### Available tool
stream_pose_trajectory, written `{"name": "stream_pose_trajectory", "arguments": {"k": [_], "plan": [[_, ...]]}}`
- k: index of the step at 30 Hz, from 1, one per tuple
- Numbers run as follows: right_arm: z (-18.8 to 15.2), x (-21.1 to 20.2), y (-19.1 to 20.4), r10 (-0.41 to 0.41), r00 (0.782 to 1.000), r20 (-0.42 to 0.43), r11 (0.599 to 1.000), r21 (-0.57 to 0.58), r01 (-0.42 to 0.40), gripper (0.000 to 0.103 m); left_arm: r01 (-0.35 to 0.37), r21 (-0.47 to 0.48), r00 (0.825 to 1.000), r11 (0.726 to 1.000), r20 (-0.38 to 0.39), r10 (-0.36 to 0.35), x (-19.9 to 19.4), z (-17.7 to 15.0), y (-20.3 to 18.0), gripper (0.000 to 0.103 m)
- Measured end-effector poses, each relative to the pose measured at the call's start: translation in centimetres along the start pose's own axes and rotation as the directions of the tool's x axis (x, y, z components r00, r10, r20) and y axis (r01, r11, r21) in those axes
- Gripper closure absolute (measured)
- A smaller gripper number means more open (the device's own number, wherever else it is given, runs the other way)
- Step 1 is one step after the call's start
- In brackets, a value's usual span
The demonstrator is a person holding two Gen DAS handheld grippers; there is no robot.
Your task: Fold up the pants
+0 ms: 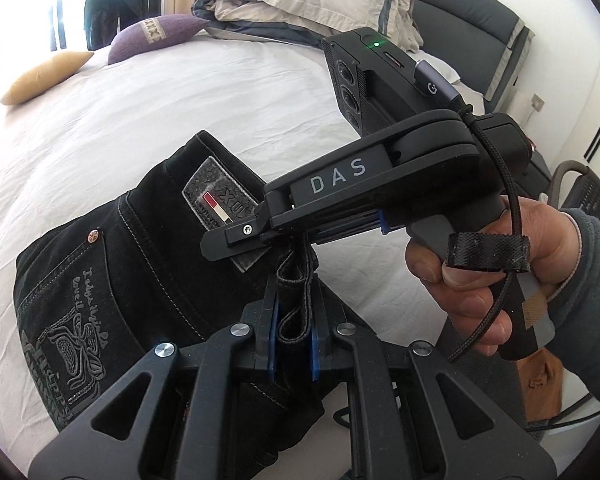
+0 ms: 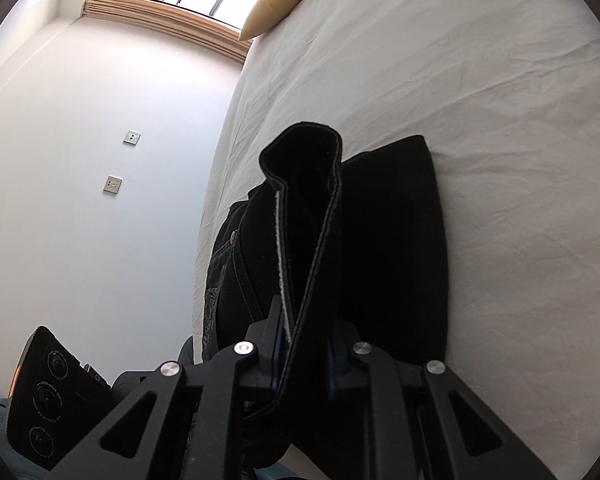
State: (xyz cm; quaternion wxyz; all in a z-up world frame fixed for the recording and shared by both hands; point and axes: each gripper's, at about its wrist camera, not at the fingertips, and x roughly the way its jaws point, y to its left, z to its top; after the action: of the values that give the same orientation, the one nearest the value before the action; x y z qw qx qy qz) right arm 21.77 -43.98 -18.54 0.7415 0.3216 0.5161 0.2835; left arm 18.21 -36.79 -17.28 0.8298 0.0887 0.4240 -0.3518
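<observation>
"DAS" in pale capitals on the body of the right tool [image 1: 256, 236]. A lone "G" on the cable plug [image 1: 434, 89] at the camera block above it. "XU", partly hidden, on the patch [image 1: 220, 196] at the waistband of the pants [image 1: 112, 264]. Embroidered script on the back pocket [image 1: 66, 320], not legible. Small lens lettering on the left tool's camera block [image 2: 48, 400], too small to make out.

Black pants [image 1: 140, 248], showing pale grey embroidery and stitching plus a red-and-white striped patch, are lying on a white sheet [image 1: 140, 112]. Far left, a tan pillow [image 1: 46, 76] and a purple cushion [image 1: 156, 38] are sitting near a beige, grey-edged blanket [image 1: 312, 0].
</observation>
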Motion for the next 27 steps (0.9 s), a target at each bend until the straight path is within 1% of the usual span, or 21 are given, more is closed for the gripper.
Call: {"name": "stream_pose_trajectory", "arguments": {"k": [2,4,5,7,8,10,11,12,13,14,16,17,18,19,21,23,25,26,27], "plan": [[0.0,0.8,-1.5,0.006,1.000,-0.011,0.999,0.031,-0.006,0.085,0.000,0.009,1.000,1.000,-0.017,0.000,1.7,-0.2,-0.3,0.093],[-0.1,2.1,-3.0,0.009,1.000,-0.024,0.998,0.067,-0.008,0.085,0.004,-0.002,0.999,1.000,-0.039,-0.004,4.1,-0.6,-0.4,0.093],[-0.3,2.0,-3.8,0.020,1.000,-0.023,0.997,0.080,-0.019,0.085,0.014,-0.020,0.998,1.000,-0.055,-0.015,5.0,-1.1,-0.3,0.092],[-0.9,1.5,-4.4,0.061,0.998,-0.009,0.994,0.096,-0.060,0.086,0.042,-0.063,0.997,0.997,-0.055,-0.046,5.6,-1.3,0.0,0.090],[-1.0,1.8,-4.5,0.077,0.997,-0.003,0.991,0.111,-0.076,0.086,0.063,-0.072,0.996,0.995,-0.054,-0.067,5.5,-1.3,0.0,0.086],[-1.1,2.0,-4.5,0.086,0.996,0.000,0.989,0.125,-0.085,0.082,0.110,-0.085,0.991,0.990,-0.065,-0.115,5.1,-1.2,0.2,0.079],[-1.2,1.7,-4.3,0.080,0.997,-0.001,0.989,0.125,-0.079,0.077,0.132,-0.099,0.988,0.986,-0.071,-0.139,4.6,-1.2,0.4,0.079],[-1.5,0.5,-3.9,0.059,0.998,0.001,0.991,0.120,-0.058,0.075,0.150,-0.113,0.985,0.982,-0.066,-0.158,3.9,-1.2,0.7,0.079],[-1.4,-0.4,-3.8,0.037,0.999,0.010,0.993,0.109,-0.038,0.071,0.159,-0.125,0.985,0.979,-0.050,-0.166,2.8,-1.0,0.9,0.078],[-1.4,-1.2,-3.5,0.014,1.000,0.026,0.995,0.101,-0.016,0.065,0.160,-0.136,0.986,0.978,-0.022,-0.165,1.6,-1.2,1.4,0.078],[-0.8,-3.0,-3.2,-0.030,0.998,0.059,0.995,0.101,0.024,0.061,0.157,-0.165,0.987,0.974,0.043,-0.152,-0.7,-1.6,3.1,0.078],[-0.7,-3.9,-2.8,-0.042,0.996,0.078,0.995,0.099,0.034,0.059,0.147,-0.182,0.989,0.972,0.059,-0.139,-1.5,-1.7,4.3,0.078],[-0.2,-4.5,-2.0,-0.019,0.995,0.098,0.996,0.088,0.010,0.059,0.138,-0.209,0.989,0.968,0.071,-0.126,-2.0,-2.0,5.5,0.078],[0.0,-5.1,-1.3,0.021,0.993,0.112,0.997,0.066,-0.029,0.059,0.143,-0.249,0.988,0.958,0.090,-0.124,-2.5,-2.3,7.1,0.078],[0.8,-4.8,0.8,0.100,0.988,0.119,0.995,0.011,-0.102,0.060,0.163,-0.328,0.984,0.930,0.120,-0.130,-2.8,-2.7,10.5,0.078],[1.6,-3.3,1.9,0.185,0.979,0.087,0.983,-0.011,-0.185,0.059,0.187,-0.375,0.979,0.908,0.143,-0.142,-3.0,-2.6,13.5,0.078],[2.2,-1.0,1.6,0.243,0.969,0.037,0.970,0.009,-0.243,0.059,0.219,-0.405,0.970,0.888,0.185,-0.155,-2.8,-2.3,16.2,0.078],[2.5,0.1,0.8,0.267,0.964,0.014,0.963,0.039,-0.267,0.059,0.247,-0.425,0.963,0.871,0.206,-0.173,-2.5,-1.9,17.6,0.078],[2.7,1.2,-0.1,0.265,0.964,0.001,0.962,0.072,-0.265,0.060,0.289,-0.443,0.952,0.849,0.231,-0.204,-2.0,-1.5,19.1,0.078]]}}
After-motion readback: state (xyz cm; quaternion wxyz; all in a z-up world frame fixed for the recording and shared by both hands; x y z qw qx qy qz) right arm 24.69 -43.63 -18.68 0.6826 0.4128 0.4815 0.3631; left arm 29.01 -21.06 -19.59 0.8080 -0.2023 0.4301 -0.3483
